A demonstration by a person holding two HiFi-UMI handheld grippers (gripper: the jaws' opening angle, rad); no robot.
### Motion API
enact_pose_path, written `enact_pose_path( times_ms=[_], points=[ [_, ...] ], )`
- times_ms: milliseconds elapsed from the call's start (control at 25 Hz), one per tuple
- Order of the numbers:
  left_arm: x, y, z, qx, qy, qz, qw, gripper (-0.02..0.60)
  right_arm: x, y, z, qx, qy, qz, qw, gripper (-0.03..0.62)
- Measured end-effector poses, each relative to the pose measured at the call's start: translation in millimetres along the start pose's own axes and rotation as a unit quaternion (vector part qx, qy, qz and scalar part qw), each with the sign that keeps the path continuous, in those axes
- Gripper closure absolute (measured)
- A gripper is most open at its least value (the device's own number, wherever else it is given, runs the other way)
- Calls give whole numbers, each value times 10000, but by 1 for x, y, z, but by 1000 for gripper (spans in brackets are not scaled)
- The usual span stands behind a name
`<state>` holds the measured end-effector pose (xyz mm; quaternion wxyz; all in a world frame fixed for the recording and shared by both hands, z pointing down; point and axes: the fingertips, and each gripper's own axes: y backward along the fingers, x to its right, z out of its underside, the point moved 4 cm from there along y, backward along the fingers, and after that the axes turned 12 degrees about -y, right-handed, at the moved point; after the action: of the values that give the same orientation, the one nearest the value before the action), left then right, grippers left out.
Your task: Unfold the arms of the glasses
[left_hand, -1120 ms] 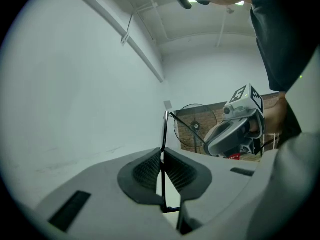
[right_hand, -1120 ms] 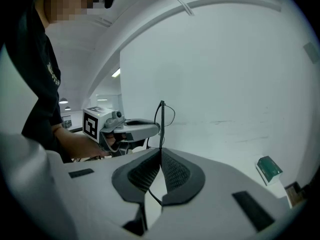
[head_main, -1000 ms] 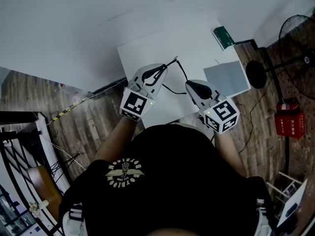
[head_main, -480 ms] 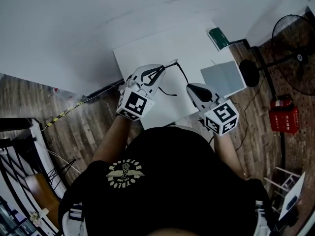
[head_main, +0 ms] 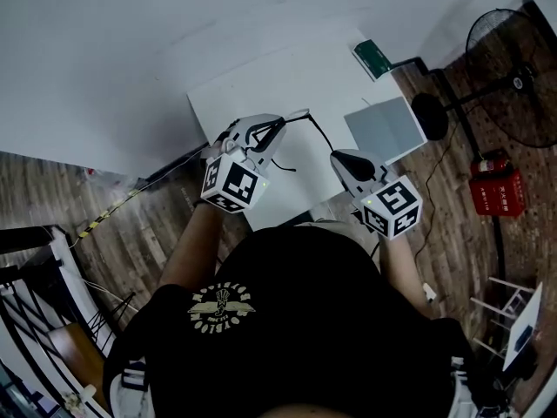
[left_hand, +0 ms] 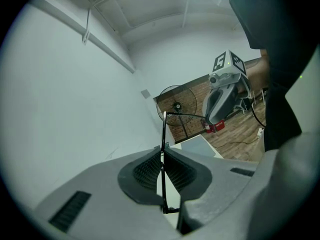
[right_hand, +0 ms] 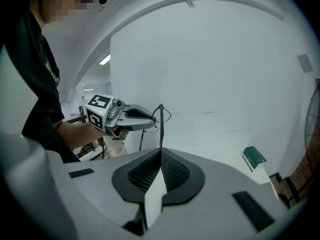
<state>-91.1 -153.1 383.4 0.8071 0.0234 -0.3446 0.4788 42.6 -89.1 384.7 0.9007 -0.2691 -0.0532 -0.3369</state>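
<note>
The glasses (head_main: 318,133) are thin, black and wire-framed, held in the air over the white table (head_main: 252,81) between both grippers. My left gripper (head_main: 283,122) is shut on one part of the glasses (left_hand: 163,129), whose wire runs straight up between its pads (left_hand: 150,169). From there the wire bends across toward my right gripper (left_hand: 220,99). My right gripper (head_main: 335,157) is shut on another thin piece of the glasses (right_hand: 161,126), which rises from its jaws toward the left gripper (right_hand: 125,116). A loose curved arm end hangs below the left gripper (head_main: 280,165).
A green box (head_main: 372,57) lies at the table's far right corner, and a grey pad (head_main: 385,129) sits at its right edge. A standing fan (head_main: 509,77) and a red box (head_main: 494,185) are on the wooden floor to the right. A white wall lies beyond the table.
Both grippers keep hold of the glasses and stay nearly in place. The left gripper has rolled a little. The head view has drifted, so the table sits further left.
</note>
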Motion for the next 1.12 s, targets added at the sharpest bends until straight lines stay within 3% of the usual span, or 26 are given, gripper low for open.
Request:
enact_pose_path(
  times_ms=[160,360,560,760,960,1120],
  points=[
    [10,-14,-6,-87,-201,152,9996,558,14,13,9,-25,-162,13,9999,586],
    [16,-42,-18,176,508,-32,9986,558,39,23,9,275,-387,-177,9987,574],
    [17,-74,-35,-49,1073,-598,9924,558,86,55,-1,535,-365,-296,9975,516],
    [14,-97,-46,16,1999,-1325,9708,558,137,87,-23,1104,-207,-376,9930,513],
    [10,-109,-63,240,2448,-1969,9491,558,175,112,-40,1467,39,-595,9874,536],
    [8,-106,-80,210,2566,-2558,9318,558,201,126,-53,1659,158,-668,9838,568]
  ],
)
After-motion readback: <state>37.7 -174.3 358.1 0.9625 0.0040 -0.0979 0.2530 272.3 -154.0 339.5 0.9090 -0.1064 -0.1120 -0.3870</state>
